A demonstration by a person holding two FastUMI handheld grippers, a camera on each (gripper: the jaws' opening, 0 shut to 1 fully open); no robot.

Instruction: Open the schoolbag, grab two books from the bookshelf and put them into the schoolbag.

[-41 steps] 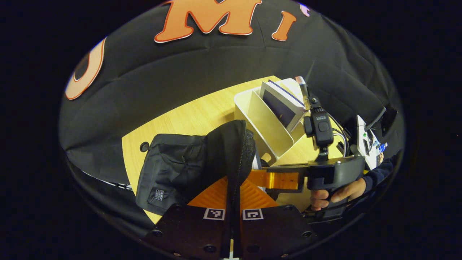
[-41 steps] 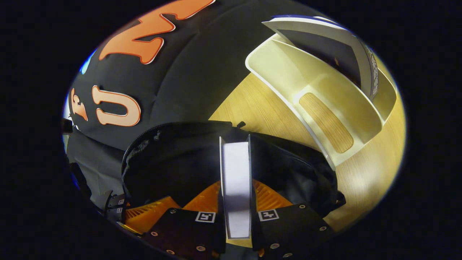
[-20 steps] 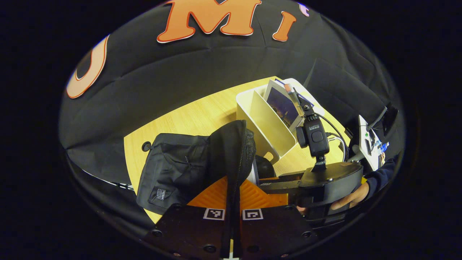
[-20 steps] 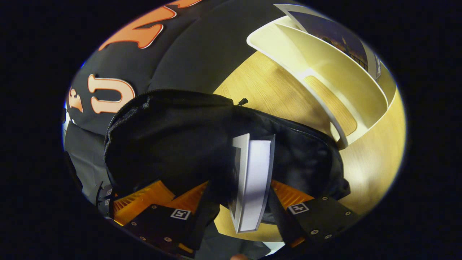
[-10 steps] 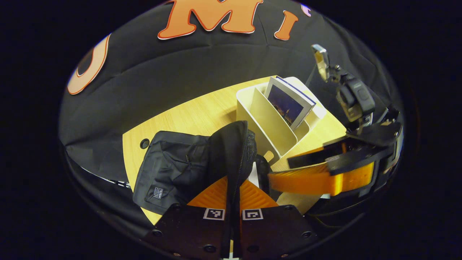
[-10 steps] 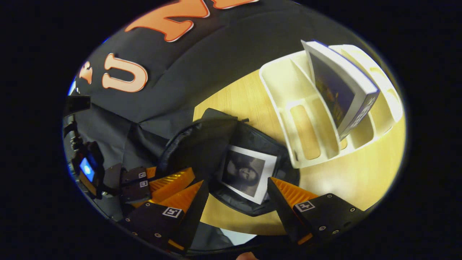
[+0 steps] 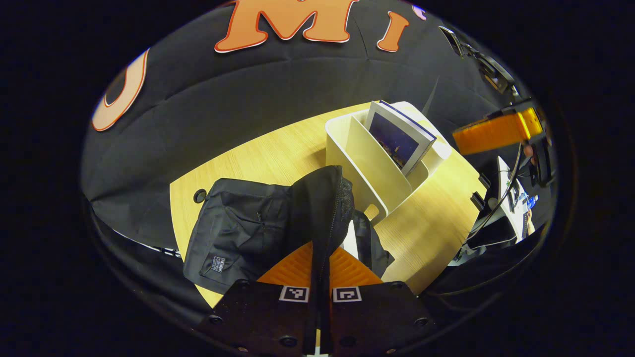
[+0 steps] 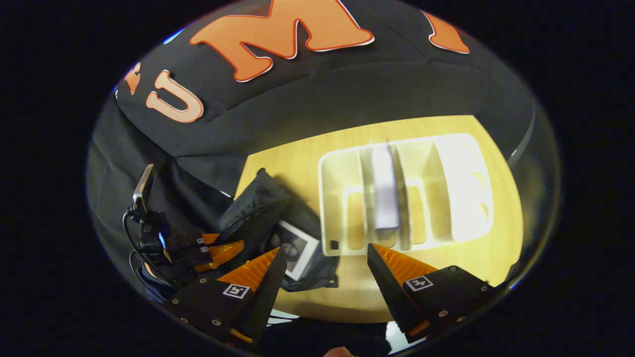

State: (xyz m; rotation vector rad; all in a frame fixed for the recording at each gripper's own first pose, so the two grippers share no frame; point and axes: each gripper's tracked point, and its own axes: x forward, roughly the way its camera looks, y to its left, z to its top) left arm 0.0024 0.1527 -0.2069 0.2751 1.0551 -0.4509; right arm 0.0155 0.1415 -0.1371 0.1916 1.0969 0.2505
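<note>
The black schoolbag [image 7: 243, 225] lies on the wooden table [image 7: 278, 153], and my left gripper [image 7: 323, 253] is shut on its raised flap [image 7: 325, 198], holding the mouth open. A book [image 8: 295, 248] lies inside the schoolbag [image 8: 263, 208], its pale cover showing. The white bookshelf [image 7: 364, 166] stands just right of the bag with a second book [image 7: 401, 136] leaning in a slot. My right gripper [image 8: 325, 249] hangs open and empty high above the bookshelf [image 8: 342, 198], looking down on the upright book [image 8: 386, 196]. The right gripper [image 7: 491, 131] also appears up at the right.
A white device with cables [image 7: 506, 198] sits past the table's right edge. A small round hole [image 7: 199, 196] marks the table near the bag's far corner. Bare wood [image 8: 501, 233] lies right of the shelf. The left gripper [image 8: 213, 250] and its camera mount flank the bag.
My right gripper carried a book into the bag, let it go, opened, and rose up and away to above the shelf. The left gripper kept hold of the flap.
</note>
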